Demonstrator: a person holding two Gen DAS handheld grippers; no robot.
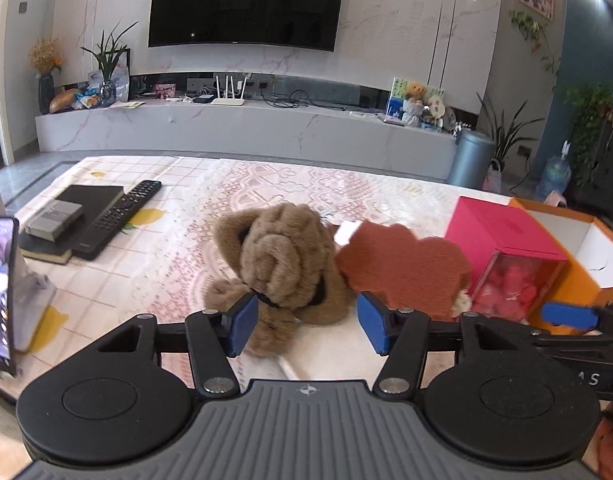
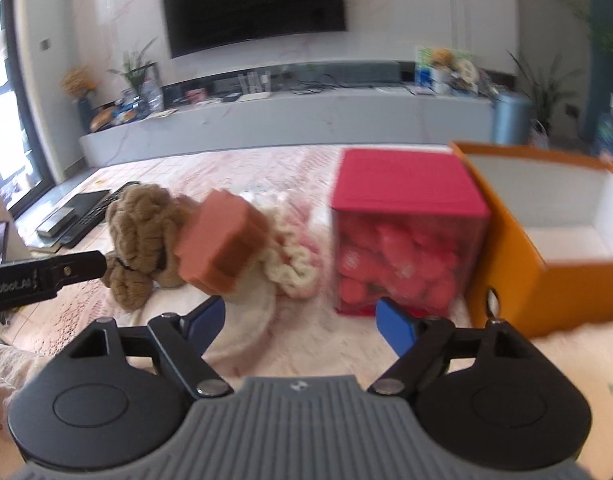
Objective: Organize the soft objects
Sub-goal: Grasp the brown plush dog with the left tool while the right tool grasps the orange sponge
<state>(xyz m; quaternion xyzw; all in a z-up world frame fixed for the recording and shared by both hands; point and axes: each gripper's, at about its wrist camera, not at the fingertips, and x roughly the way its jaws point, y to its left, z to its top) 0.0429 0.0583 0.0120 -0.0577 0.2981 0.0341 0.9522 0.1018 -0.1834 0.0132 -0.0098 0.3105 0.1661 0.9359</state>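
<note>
Nearest in the left wrist view, the left gripper (image 1: 306, 326) holds its blue pads apart, and the lower body of a brown plush toy (image 1: 280, 268) sits in the gap: the left pad seems to touch the plush near its dark collar, while the right pad stands clear of it, so the jaws read as open around the toy rather than clamped on it. Just right of that right pad, a reddish-brown sponge block (image 1: 402, 266) with a jagged outline rises, leaning against the plush. In the right wrist view, the right gripper (image 2: 300, 322) is also spread wide with nothing pinched; only pale cloth lies between its pads, and the sponge block (image 2: 222, 244) hangs just ahead of its left pad, beside the brown plush toy (image 2: 142, 240), with a cream ruffled soft item (image 2: 294, 260) behind. The left gripper's black finger reaches in from the left edge to the plush. Further right stand a pink-lidded clear box (image 2: 406, 240) filled with red pieces and an orange box (image 2: 546, 240), open and white inside. All rest on a table with a patterned cloth (image 1: 166, 264). Farther back lie a remote control (image 1: 122, 212) and dark books; a television (image 1: 246, 0) hangs on the far wall.
</note>
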